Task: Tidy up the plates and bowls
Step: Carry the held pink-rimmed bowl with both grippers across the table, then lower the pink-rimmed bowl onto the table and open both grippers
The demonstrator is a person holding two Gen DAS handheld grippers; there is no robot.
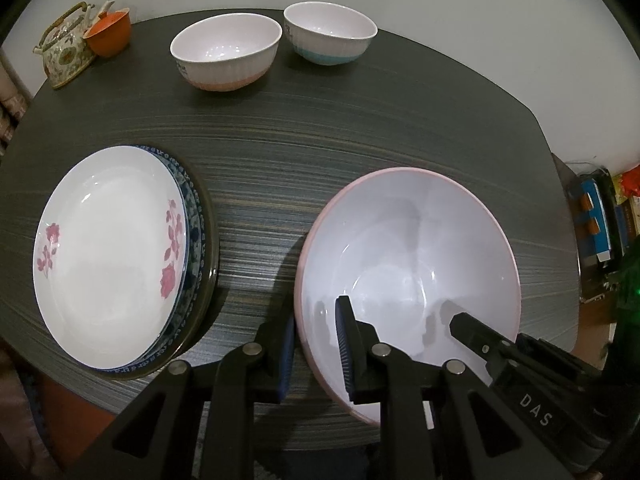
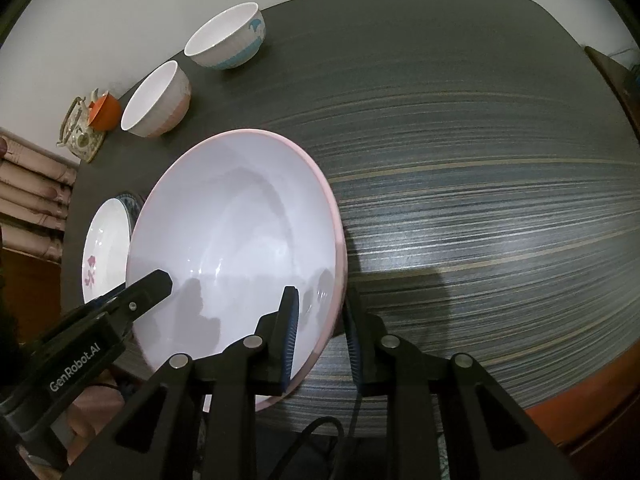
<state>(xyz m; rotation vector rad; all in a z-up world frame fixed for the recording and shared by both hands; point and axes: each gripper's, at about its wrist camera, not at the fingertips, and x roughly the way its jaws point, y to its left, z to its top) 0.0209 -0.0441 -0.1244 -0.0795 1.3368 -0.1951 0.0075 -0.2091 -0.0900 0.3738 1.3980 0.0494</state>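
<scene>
Big pink bowl [image 1: 408,264] sits near-right on the dark table [image 1: 320,140]. Left gripper [image 1: 316,344] pinches its left rim, right gripper [image 2: 320,332] pinches its right rim, one finger inside & one outside each. Plate stack [image 1: 116,252] lies left; two small bowls [image 1: 226,50] stand far.

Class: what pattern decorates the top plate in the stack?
Pink flowers on white, on the top plate; clearest in the left wrist view.
</scene>
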